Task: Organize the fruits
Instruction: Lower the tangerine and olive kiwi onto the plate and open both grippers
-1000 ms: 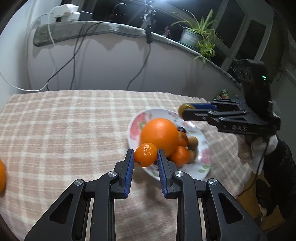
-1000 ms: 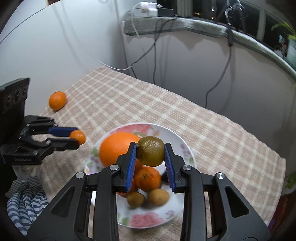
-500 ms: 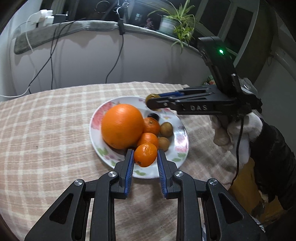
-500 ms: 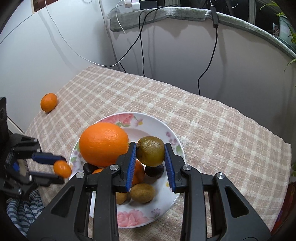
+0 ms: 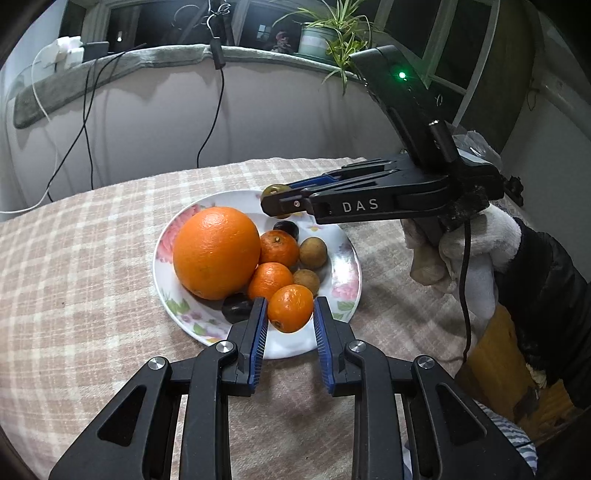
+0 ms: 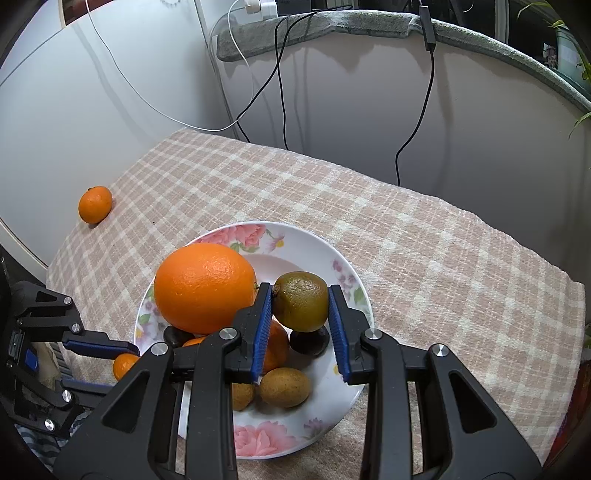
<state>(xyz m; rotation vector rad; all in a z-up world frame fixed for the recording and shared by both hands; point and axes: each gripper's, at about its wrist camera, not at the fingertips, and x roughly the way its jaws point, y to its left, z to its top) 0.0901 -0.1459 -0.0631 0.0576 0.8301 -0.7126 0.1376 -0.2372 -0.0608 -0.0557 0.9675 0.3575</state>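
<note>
A floral white plate (image 5: 347, 258) (image 6: 317, 251) holds a big orange (image 5: 216, 251) (image 6: 205, 286), two small mandarins, brown kiwis and dark fruits. My left gripper (image 5: 290, 308) is shut on a small mandarin (image 5: 290, 307) just over the plate's near rim; it also shows in the right wrist view (image 6: 125, 365). My right gripper (image 6: 300, 301) is shut on a greenish-brown kiwi (image 6: 301, 301) above the plate's middle, and shows in the left wrist view (image 5: 275, 201). Another mandarin (image 6: 95, 204) lies alone on the tablecloth.
The table carries a checked beige cloth (image 5: 74, 258) and stands against a white wall with hanging cables (image 6: 280, 92). A sill with a potted plant (image 5: 321, 33) and chargers runs behind. The person's gloved hand (image 5: 461, 251) holds the right gripper.
Both grippers have moved in over the plate with their fruits still held. The left gripper's mandarin now hangs over the plate's near rim; the kiwi sits lower over the plate's middle.
</note>
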